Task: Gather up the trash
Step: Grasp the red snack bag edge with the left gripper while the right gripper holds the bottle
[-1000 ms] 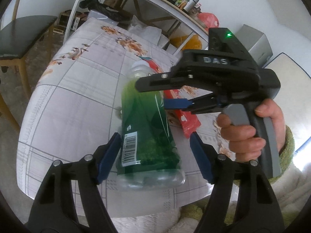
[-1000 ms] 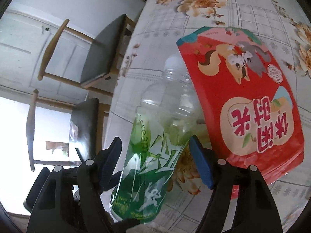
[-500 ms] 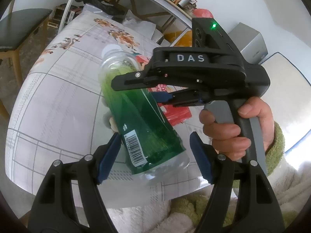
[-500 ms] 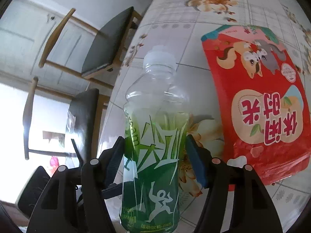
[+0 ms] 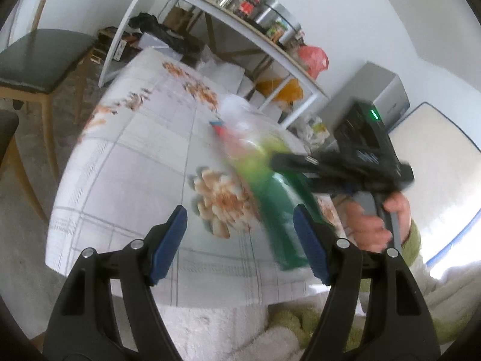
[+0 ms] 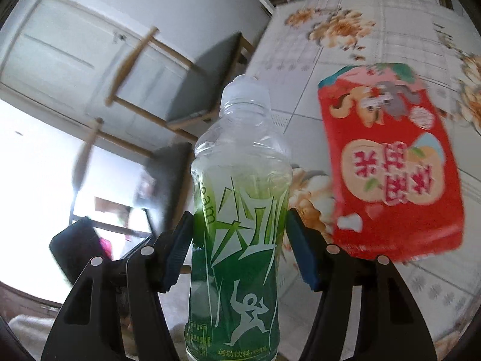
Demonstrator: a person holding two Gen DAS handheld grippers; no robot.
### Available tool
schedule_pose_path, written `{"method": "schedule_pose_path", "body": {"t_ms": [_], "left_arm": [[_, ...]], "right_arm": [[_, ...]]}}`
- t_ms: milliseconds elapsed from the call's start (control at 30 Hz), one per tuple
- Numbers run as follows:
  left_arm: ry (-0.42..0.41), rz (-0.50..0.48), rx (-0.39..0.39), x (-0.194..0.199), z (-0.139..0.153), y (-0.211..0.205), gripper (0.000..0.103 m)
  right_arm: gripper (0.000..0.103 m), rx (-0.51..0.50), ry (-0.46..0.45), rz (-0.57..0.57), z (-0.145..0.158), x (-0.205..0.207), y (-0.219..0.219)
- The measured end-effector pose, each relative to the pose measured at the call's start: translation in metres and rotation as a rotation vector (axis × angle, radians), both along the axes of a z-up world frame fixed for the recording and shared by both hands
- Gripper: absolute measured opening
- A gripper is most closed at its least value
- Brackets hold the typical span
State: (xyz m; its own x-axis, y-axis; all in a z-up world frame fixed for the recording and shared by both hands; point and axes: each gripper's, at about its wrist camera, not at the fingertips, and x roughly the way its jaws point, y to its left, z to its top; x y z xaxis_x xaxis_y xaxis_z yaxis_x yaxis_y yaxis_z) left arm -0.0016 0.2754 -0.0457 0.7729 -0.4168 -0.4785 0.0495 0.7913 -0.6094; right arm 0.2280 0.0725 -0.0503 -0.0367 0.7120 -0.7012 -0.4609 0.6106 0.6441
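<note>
An empty clear plastic bottle point(image 6: 240, 210) with a green label and white cap sits between the blue pads of my right gripper point(image 6: 240, 246), which is shut on its body and holds it up over the table. In the left wrist view the bottle point(image 5: 270, 198) is blurred, to the right of my left gripper point(image 5: 240, 240), with the right gripper's black body point(image 5: 354, 162) across it. My left gripper is open and empty over the table's near edge. A red snack bag point(image 6: 390, 162) lies flat on the floral tablecloth point(image 5: 135, 156), right of the bottle.
Wooden chairs with dark seats point(image 6: 204, 81) stand at the table's left side; another point(image 5: 39, 57) shows in the left wrist view. A white shelf rack point(image 5: 240, 24) with jars and bags stands past the far end. A grey box point(image 5: 375, 90) is at the right.
My left gripper has let go of the bottle and opened. The bottle has moved right with my right gripper, which has closed on it and lifted it.
</note>
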Motion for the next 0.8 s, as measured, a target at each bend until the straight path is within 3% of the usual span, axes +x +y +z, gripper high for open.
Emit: {"method": "schedule_pose_path", "body": {"t_ms": [133,267,367,533,700,800], "left_arm": [[-0.002,-0.012,-0.02,0.023,0.001,-0.006,0.068],[0.052,-0.057,-0.065,0.059,-0.012,-0.022,0.068],[0.111,-0.08,-0.114,0.096,-0.026,-0.033,0.068],[0.205,-0.048,-0.232,0.147,-0.046,-0.038,0.063],[0.268,-0.012,-0.227,0.18,-0.058,-0.043,0.06],[0.3,-0.018,-0.266,0.188,-0.066,-0.045,0.057]], "right_arm": [[0.061,0.043,-0.032,-0.095,0.014,-0.008,-0.06],[0.061,-0.049,-0.105,-0.243,0.02,-0.009,-0.12],[0.061,-0.114,-0.102,-0.332,0.014,-0.004,-0.149],[0.061,-0.215,-0.126,-0.378,-0.003,0.006,-0.153],[0.061,-0.248,-0.148,-0.36,-0.015,0.018,-0.137],[0.061,-0.271,-0.154,-0.337,-0.02,0.018,-0.126]]}}
